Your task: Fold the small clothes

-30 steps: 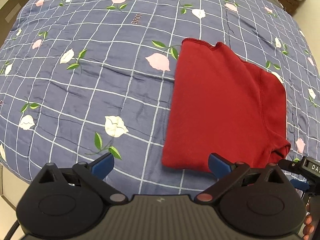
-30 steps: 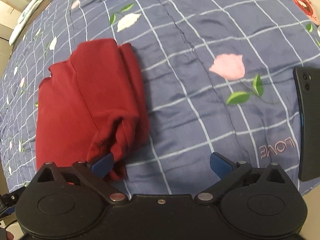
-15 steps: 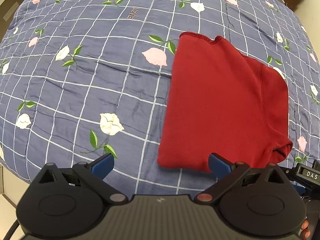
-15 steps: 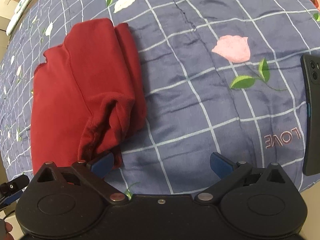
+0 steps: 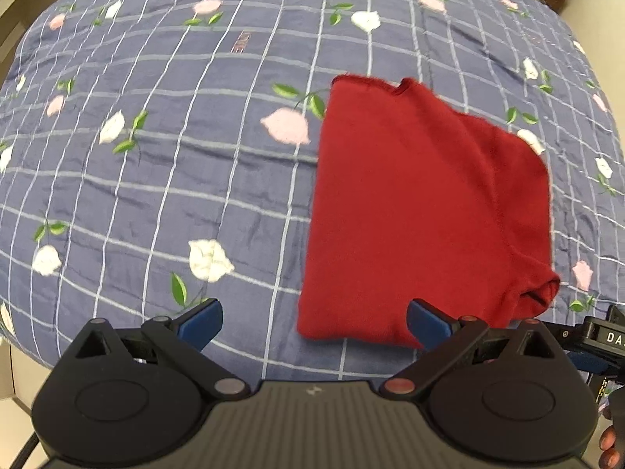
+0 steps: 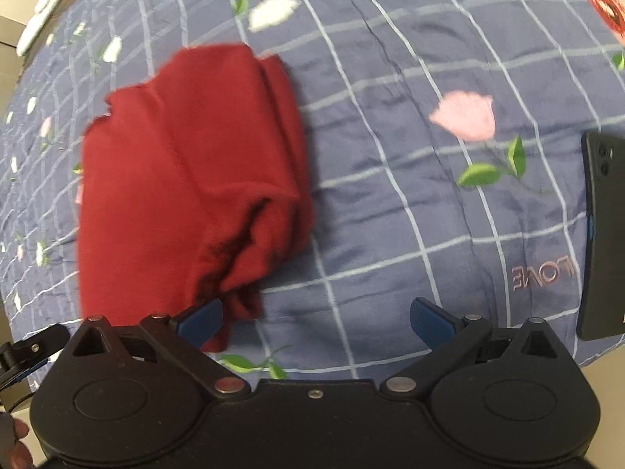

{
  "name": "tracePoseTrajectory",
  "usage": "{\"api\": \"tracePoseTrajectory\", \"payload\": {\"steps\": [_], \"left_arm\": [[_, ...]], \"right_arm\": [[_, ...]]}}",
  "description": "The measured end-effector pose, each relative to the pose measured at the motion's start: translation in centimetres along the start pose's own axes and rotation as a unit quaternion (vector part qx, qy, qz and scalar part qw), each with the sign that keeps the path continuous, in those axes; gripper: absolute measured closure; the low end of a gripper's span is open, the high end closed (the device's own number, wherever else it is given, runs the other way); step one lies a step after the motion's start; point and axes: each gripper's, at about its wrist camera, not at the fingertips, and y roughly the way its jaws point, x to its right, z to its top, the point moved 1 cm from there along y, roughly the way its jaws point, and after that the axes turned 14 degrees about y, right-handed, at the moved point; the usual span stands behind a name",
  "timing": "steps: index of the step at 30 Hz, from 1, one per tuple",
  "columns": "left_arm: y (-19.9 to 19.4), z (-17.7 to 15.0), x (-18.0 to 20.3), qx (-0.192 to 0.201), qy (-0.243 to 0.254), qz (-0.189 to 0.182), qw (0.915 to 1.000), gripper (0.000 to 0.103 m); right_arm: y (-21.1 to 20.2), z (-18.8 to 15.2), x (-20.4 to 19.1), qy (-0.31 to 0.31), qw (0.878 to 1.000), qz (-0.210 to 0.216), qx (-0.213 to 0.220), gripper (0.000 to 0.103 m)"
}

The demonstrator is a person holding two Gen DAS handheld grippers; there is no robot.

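Our left claw (image 5: 314,322) and right claw (image 6: 316,320) both gape wide, holding nothing. The red garment (image 5: 422,211) lies folded on the bed (image 5: 156,156), near its edge; we should pinch both near corners evenly before folding again

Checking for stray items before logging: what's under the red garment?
The folded red garment lies flat on the floral checked bedspread, which shows all around it. Anything beneath the cloth or between its layers is covered and cannot be seen.

A blue checked floral quilt (image 5: 164,179) covers the bed; pale floor (image 5: 11,19) shows beyond.
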Motion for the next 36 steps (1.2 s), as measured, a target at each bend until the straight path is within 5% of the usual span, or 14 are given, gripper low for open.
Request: {"api": "tracePoseTrajectory", "payload": {"steps": [9,21,36], "left_arm": [[-4.8,3.1,0.8,0.044,0.012,-0.003,0.999,0.001],[-8.7,5.2,1.6,0.092,0.031,0.002,0.9953,0.001],[-6.5,4.6,0.6,0.059,0.005,0.015,0.9981,0.001]], "right_arm": [[-5.7,0.1,-3.6,-0.057,0.995,0.041,0.066,0.001],[-11.1,-0.3,-8.2,-0.151,0.974,0.075,0.151,0.001],[-11.3,0.4,-9.8,-0.181,0.969,0.02,0.168,0.001]]}}
